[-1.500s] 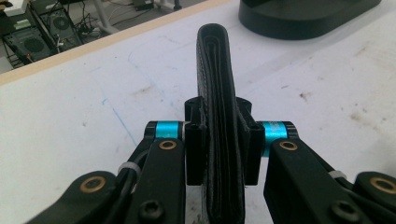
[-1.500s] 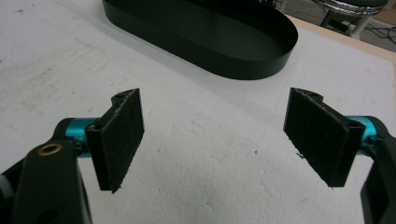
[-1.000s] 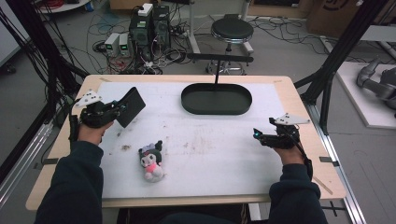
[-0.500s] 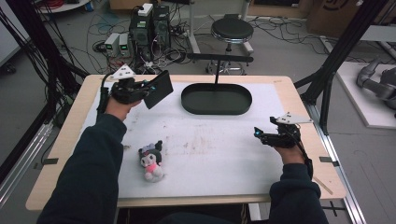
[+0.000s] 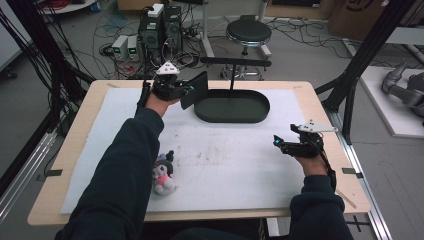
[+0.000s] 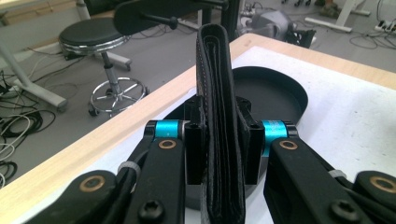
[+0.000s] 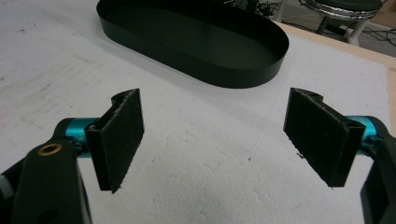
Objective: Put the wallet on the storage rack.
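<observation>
Table (image 5: 320, 107) first, wood-edged, with a white mat (image 5: 230, 150) over most of it; at twelve o'clock on the mat sits a black oval tray (image 5: 252, 117), shallow-walled, with a dark stand post rising behind it; a small plush (image 5: 162, 175) lies at about seven o'clock, well apart from the tray.

Left gripper (image 5: 187, 92) is at eleven o'clock, just beside the tray's left end; its jaws are clamped on a black wallet (image 6: 222, 140), held on edge and upright, with the tray directly beyond it in the left gripper view. Right gripper (image 5: 278, 144) hovers at four o'clock over bare mat, jaws wide apart and holding nothing.

Likely step: setting the wallet into the tray. Risks, as I judge them: the wallet stands tall above the pads, so its lower edge could catch the tray's near wall and shove the light tray toward the table's far edge; released upright, it could topple over the rim onto the mat; carried too far, it may knock the stand post.

Room: the tray's floor looks clear, open along its whole length; the mat from centre to three o'clock is free, so the right gripper could come in to steady the tray's right end; the plush is out of the path.
</observation>
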Demonstrator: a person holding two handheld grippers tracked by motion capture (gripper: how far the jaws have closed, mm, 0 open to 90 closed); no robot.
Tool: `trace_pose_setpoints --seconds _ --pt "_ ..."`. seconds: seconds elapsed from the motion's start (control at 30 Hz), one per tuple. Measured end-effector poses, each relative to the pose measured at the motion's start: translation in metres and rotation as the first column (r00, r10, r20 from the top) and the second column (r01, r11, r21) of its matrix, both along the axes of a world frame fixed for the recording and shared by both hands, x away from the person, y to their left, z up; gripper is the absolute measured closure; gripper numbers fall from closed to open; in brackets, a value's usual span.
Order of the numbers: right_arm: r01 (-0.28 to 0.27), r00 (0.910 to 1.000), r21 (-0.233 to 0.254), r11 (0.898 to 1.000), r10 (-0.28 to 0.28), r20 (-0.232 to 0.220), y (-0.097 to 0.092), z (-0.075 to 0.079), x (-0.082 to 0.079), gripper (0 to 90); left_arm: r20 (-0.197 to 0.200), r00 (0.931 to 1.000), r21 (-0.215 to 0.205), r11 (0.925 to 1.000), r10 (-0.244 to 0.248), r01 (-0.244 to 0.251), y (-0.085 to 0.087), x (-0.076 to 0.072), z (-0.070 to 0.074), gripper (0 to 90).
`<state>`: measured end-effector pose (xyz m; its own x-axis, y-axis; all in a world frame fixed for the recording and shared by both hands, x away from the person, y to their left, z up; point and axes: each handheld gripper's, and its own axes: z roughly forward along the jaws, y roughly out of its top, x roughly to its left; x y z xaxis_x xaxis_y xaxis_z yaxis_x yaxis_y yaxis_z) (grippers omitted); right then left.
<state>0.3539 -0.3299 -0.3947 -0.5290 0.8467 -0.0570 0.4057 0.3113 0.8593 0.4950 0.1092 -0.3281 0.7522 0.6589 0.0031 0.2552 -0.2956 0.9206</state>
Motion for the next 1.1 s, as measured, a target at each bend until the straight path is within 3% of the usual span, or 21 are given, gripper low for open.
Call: trace_pose_setpoints --seconds 0.13,0.43,0.67,0.8,1.0,1.03,1.07,1.1 --pt "0.004 1.0000 0.007 1.000 -0.004 0.000 -0.001 0.000 0.000 20.5 0.000 1.0000 -0.004 1.0000 0.002 -0.002 -0.014 0.009 -0.004 76.4" --pt "0.005 1.0000 0.018 1.000 -0.005 0.002 -0.002 0.000 0.000 20.5 -0.009 0.9990 0.058 0.9974 0.043 -0.043 -0.050 0.032 -0.024 76.4" --pt "0.003 1.0000 0.021 1.000 -0.003 0.002 -0.002 0.000 -0.001 20.5 0.007 0.9934 0.125 0.9855 0.114 -0.114 -0.064 0.046 -0.047 76.5" --pt "0.001 1.0000 0.022 1.000 -0.001 -0.005 -0.001 -0.001 -0.001 20.5 0.028 0.9863 0.172 0.9712 0.163 -0.165 -0.066 0.052 -0.056 76.5" --pt "0.002 1.0000 0.020 1.000 -0.002 -0.007 -0.001 -0.001 -0.001 20.5 -0.009 0.9889 0.210 0.9671 0.148 -0.143 -0.070 0.054 -0.065 74.2" --pt "0.000 1.0000 0.018 1.000 0.000 -0.006 -0.001 -0.001 -0.001 20.5 -0.016 0.9881 0.203 0.9682 0.153 -0.146 -0.071 0.053 -0.065 71.3" --pt "-0.001 1.0000 0.020 1.000 0.001 -0.003 0.000 0.000 -0.002 20.5 -0.039 0.9867 0.180 0.9724 0.158 -0.148 -0.071 0.053 -0.065 60.1" --pt "-0.001 1.0000 0.020 1.000 0.001 -0.003 0.000 0.000 -0.002 20.5 -0.051 0.9864 0.174 0.9739 0.157 -0.146 -0.070 0.052 -0.064 60.1"
